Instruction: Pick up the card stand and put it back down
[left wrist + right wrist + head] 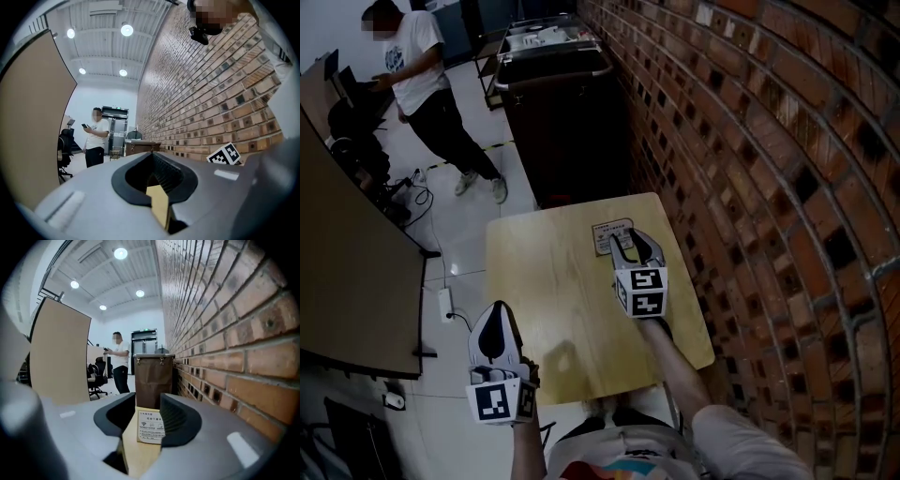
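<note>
The card stand (609, 229) is a small white printed card standing at the far edge of the little wooden table (553, 300). My right gripper (630, 239) reaches over the table to it, close to the brick wall. In the right gripper view the card stand (151, 425) sits between the two dark pads, which close in on its side edges; the right gripper (148, 399) is shut on it. The stand's base rests on the tabletop. My left gripper (494, 314) hangs off the table's near left corner, shut and empty, its tips meeting in the left gripper view (152, 153).
A brick wall (769, 187) runs along the table's right side. A dark bin cart (562, 122) stands just beyond the far edge. A person (422, 75) stands at the upper left near office chairs. A large tan board (347, 272) lies to the left.
</note>
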